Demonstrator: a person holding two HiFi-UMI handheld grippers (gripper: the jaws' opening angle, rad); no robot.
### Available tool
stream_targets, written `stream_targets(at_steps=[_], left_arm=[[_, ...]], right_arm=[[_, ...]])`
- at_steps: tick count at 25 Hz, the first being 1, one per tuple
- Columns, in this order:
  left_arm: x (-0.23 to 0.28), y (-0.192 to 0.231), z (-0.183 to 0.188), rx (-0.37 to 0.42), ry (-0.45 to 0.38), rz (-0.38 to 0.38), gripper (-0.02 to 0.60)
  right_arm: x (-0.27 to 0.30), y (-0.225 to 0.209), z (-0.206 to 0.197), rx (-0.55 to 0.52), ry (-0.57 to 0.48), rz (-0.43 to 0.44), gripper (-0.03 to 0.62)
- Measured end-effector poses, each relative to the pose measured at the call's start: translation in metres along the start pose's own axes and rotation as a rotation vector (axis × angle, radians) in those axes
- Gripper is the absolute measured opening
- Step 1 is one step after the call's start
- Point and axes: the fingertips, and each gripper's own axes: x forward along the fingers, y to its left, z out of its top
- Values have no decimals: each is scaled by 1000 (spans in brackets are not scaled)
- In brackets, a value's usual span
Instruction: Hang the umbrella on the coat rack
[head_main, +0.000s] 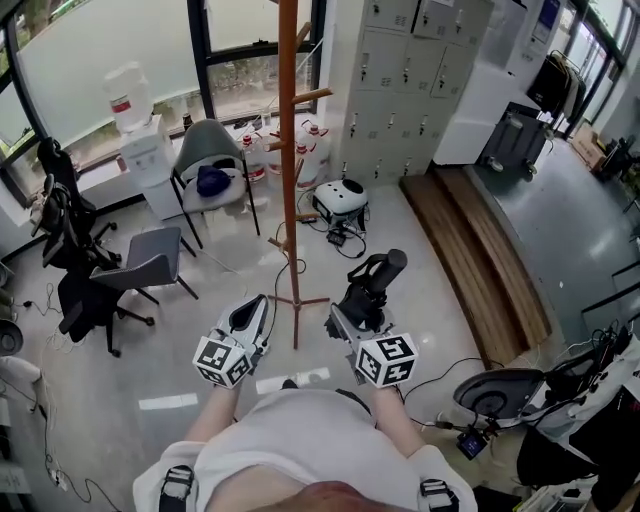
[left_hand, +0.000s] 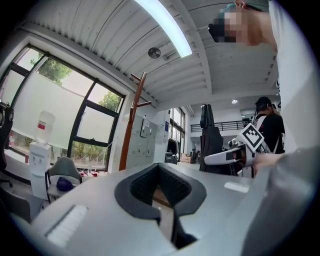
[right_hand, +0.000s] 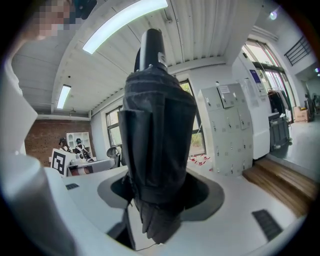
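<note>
Right hand-held gripper (right_hand: 159, 197) clamps folded umbrella (right_hand: 157, 125), seemingly lengthwise.

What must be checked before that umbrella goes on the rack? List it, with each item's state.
1. Right gripper clamped on the folded umbrella: ok.
2. Left gripper free to help, jaws together with nothing between them: ok.
3. Coat rack has a bare peg: ok.
4. Umbrella has a strap or hook to hang by: cannot tell, none shows.
5. Floor near the rack's base free of trip hazards: not ok, cables lie beside it.
</note>
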Motion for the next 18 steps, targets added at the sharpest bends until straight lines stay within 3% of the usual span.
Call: stream_targets(at_steps=[11,18], left_arm=[[63,60,0,-39,26,-35,11],[97,97,4,-40,9,47,11]], right_arm=[[75,-35,28,-10,18,-29,258],[128,-65,42,-39,39,38,259]])
